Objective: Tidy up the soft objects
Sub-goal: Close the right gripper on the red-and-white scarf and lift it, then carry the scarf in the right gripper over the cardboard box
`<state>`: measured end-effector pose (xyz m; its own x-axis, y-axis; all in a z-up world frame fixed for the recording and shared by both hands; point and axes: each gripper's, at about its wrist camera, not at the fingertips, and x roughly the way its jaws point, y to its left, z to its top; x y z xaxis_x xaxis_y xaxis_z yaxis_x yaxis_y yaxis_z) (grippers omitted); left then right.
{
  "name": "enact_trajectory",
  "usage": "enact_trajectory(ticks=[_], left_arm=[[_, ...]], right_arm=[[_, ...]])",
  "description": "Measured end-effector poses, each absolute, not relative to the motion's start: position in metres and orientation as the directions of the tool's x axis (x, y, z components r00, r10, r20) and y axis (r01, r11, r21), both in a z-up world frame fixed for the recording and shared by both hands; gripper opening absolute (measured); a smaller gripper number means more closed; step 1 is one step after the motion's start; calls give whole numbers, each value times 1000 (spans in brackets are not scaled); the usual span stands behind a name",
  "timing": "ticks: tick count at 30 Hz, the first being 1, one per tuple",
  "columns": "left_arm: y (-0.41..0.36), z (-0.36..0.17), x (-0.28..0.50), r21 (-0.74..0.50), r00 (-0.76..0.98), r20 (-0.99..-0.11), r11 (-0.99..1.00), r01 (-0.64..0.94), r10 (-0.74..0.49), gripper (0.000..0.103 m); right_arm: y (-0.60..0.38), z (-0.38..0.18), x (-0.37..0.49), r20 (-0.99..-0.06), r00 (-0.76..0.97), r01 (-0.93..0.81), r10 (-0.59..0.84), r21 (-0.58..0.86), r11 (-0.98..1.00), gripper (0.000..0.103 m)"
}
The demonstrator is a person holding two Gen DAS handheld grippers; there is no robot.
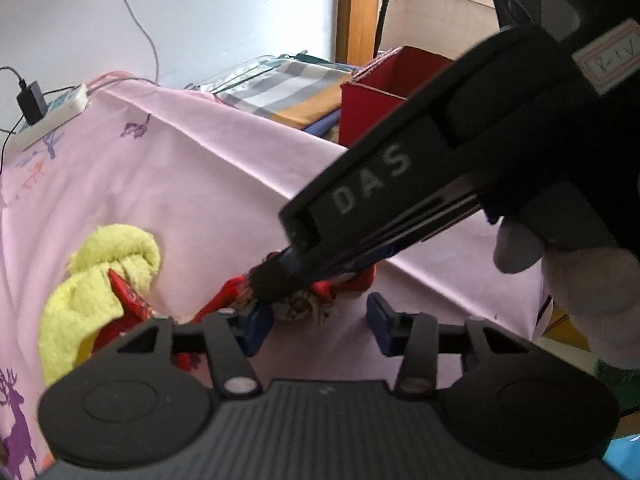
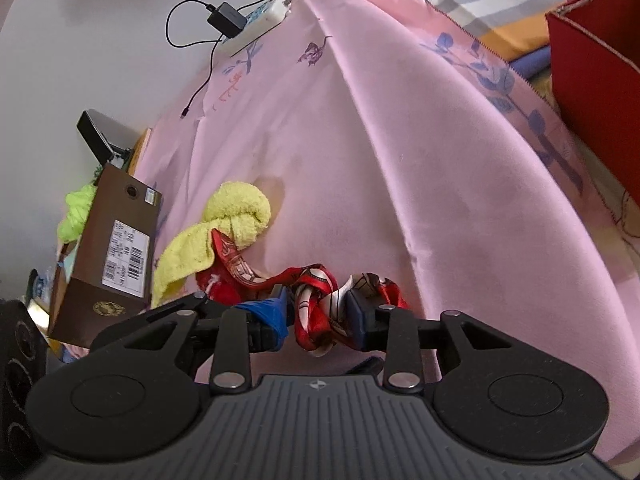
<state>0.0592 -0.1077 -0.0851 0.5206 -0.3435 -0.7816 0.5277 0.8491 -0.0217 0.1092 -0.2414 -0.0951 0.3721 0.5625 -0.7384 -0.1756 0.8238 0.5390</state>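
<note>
So up close, the right gripper has its 2 blue pads pinching a twisted red and white scarf that lies bunched on the pink cloth. From the left wrist view, the left gripper sits low over the same cloth with its pads spread apart; the left pad is right against the red fabric, the right one is on bare pink, so nothing is squeezed between them. The right gripper's black body cuts across that view from the upper right, its tip down on the scarf, and a gloved hand holds it.

Just past the scarf, to the left, a yellow-green towel is heaped up, and one end of the scarf runs into its folds. A brown box stands at the cloth's left edge. Further back there's a red box on the right, some striped folded fabric beside it, and a white power strip with a black charger at the far edge by the wall
</note>
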Motion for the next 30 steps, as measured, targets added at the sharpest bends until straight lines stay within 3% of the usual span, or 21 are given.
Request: enact_trajectory(ticks=[8, 19, 30], left_arm=[[-88, -49, 51, -22, 584, -726, 861, 509, -364, 41], [-30, 40, 17, -9, 757, -544, 905, 426, -362, 40], [36, 92, -13, 70, 890, -403, 963, 262, -213, 40]], right_arm=[[-240, -72, 103, -673, 394, -203, 626, 601, 773, 6], [-193, 8, 84, -514, 445, -419, 733, 604, 678, 5], [-110, 58, 72, -385, 398, -617, 833, 560, 553, 6]])
